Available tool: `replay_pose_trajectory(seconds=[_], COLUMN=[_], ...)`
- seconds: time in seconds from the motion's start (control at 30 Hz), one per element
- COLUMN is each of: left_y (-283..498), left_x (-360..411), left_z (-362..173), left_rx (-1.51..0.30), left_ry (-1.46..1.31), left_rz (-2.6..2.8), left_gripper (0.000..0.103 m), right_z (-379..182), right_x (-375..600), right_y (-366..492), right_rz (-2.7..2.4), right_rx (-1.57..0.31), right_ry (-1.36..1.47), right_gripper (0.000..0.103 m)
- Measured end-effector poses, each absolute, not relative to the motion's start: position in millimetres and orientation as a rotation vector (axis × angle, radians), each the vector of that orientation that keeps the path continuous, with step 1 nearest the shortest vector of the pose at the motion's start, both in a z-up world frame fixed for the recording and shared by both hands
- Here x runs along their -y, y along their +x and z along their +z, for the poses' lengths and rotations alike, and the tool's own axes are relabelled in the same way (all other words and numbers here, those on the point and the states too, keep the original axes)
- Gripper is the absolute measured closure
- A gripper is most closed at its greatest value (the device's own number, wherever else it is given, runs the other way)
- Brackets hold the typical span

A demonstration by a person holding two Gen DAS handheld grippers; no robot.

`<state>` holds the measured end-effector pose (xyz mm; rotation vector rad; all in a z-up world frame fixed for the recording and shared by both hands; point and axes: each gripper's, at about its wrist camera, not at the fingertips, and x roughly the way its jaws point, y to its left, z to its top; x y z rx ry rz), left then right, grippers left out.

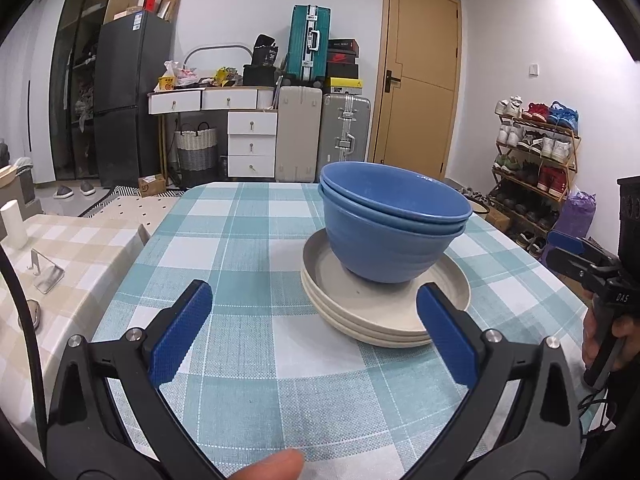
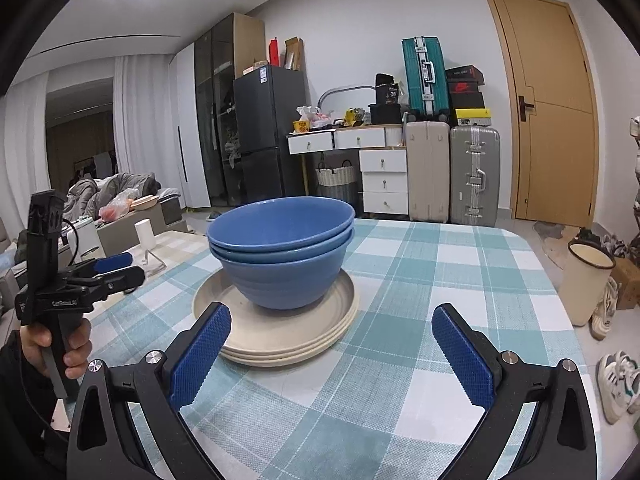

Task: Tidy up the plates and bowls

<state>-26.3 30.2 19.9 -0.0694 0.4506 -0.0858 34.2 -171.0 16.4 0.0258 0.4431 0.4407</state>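
Observation:
Two nested blue bowls (image 1: 394, 232) sit on a stack of three cream plates (image 1: 384, 314) on the teal checked tablecloth (image 1: 240, 248). My left gripper (image 1: 314, 330) is open and empty, just in front and left of the stack. In the right wrist view the same bowls (image 2: 282, 254) and plates (image 2: 280, 336) lie ahead. My right gripper (image 2: 332, 354) is open and empty, just short of the plates. Each gripper also shows in the other view: the right one (image 1: 580, 256) at the far right, the left one (image 2: 114, 270) at the far left.
A second table with a beige checked cloth (image 1: 72, 248) adjoins on the left, holding a white cylinder (image 1: 12, 224) and a metal stand (image 1: 46, 272). A cream bucket (image 2: 586, 280) and shoes (image 2: 618, 384) stand off the table's right edge. Suitcases (image 1: 324, 136) and drawers (image 1: 252, 144) line the far wall.

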Motion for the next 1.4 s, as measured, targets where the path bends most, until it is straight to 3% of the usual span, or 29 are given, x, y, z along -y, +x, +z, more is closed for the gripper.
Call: replay_pose_trajectory(seconds=[1.4], left_y=[-17.9], left_x=[-35.7], left_z=[8.2], left_rx=[-0.437], left_ry=[-0.086], left_rz=[-0.083], left_gripper=[0.001], right_z=[9.7], right_x=[183.3], right_y=[21.9], right_rz=[0.486], right_rx=[-0.408], right_ry=[0.081], right_gripper=[0.001])
